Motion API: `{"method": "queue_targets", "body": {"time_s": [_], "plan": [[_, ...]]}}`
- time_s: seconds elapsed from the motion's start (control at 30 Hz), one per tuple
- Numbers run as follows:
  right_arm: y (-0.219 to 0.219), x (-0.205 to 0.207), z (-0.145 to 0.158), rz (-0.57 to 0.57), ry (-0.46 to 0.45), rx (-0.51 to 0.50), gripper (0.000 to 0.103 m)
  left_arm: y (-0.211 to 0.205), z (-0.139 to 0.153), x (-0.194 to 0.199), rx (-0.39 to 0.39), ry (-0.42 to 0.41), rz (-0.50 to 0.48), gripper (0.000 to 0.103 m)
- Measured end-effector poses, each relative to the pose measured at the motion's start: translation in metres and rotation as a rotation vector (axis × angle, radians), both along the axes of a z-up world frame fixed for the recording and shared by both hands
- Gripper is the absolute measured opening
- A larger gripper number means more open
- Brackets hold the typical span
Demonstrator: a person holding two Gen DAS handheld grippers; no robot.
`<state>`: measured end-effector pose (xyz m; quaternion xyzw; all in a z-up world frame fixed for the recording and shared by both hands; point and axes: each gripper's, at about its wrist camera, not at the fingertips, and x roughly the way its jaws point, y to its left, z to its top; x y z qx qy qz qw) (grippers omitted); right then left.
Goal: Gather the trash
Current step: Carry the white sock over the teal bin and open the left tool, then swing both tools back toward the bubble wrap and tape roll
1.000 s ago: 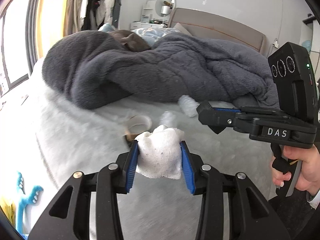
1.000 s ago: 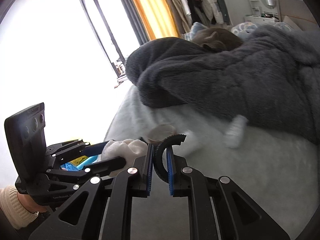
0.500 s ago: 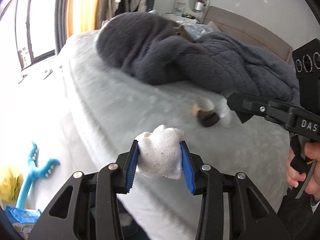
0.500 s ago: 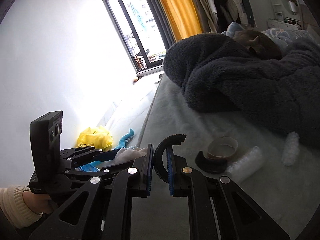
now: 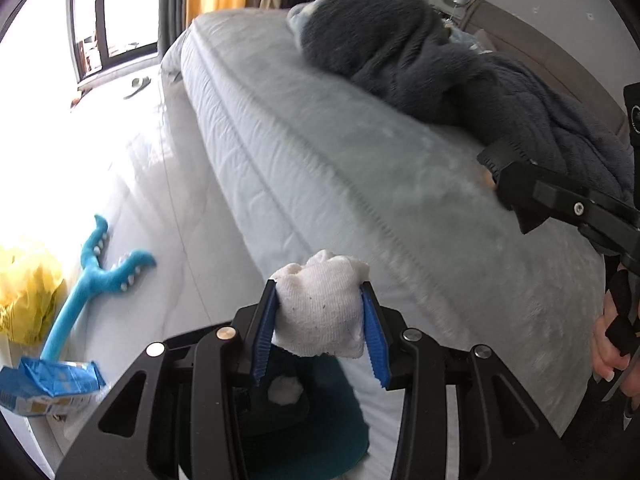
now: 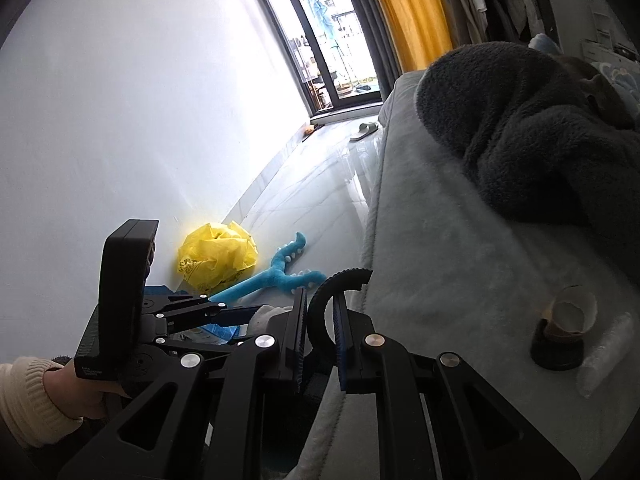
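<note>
white wad (image 5: 320, 304) pinched between left fingers (image 5: 264, 320); black curved scrap (image 6: 322, 312) between right fingers (image 6: 298, 328)

Bedroom: bed (image 5: 360, 168), blanket (image 5: 460, 76), curtain (image 6: 404, 12)

One white wad (image 5: 320, 304), one black ring (image 6: 322, 312), one cup (image 6: 568, 316), one clear bottle (image 6: 604, 356), one yellow bag (image 6: 216, 256), one blue toy (image 6: 276, 276), one slipper (image 6: 363, 131), two grippers.

You have swung both tools away from the bed (image 5: 400, 184); your left tool (image 5: 320, 320), with its white wad (image 5: 320, 308), now hangs past the mattress edge above a teal bin (image 5: 320, 432).
</note>
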<state>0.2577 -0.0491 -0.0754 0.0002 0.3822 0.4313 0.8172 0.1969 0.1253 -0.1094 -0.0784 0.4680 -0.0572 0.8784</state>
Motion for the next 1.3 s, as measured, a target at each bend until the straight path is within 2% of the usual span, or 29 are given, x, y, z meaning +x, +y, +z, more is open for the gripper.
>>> {"method": "queue_targets", "body": {"time_s": [0.47,0.57,0.67,0.8,0.9,1.1,1.3], "plan": [[0.075,-0.019,-0.028,0.123,0.071,-0.08,0.013,0.07,-0.052,-0.027,-0.105,0.231,0.103,0.045],[0.088,-0.023,-0.036,0.149,0.086,-0.102,0.013,0.075,-0.063,-0.031,-0.11,0.284,0.102,0.047],[0.098,-0.024,-0.045,0.162,0.11,-0.126,0.013,0.079,-0.068,-0.035,-0.108,0.32,0.098,0.055],[0.11,-0.023,-0.056,0.171,0.141,-0.149,0.013,0.086,-0.064,-0.042,-0.105,0.309,0.101,0.073],[0.119,-0.022,-0.065,0.179,0.17,-0.166,0.013,0.092,-0.059,-0.046,-0.082,0.291,0.116,0.079],[0.136,-0.028,-0.086,0.2,0.208,-0.22,0.013,0.108,-0.041,-0.056,-0.064,0.211,0.147,0.087],[0.15,-0.032,-0.106,0.22,0.249,-0.271,0.014,0.123,-0.017,-0.065,-0.052,0.086,0.181,0.092]]}}
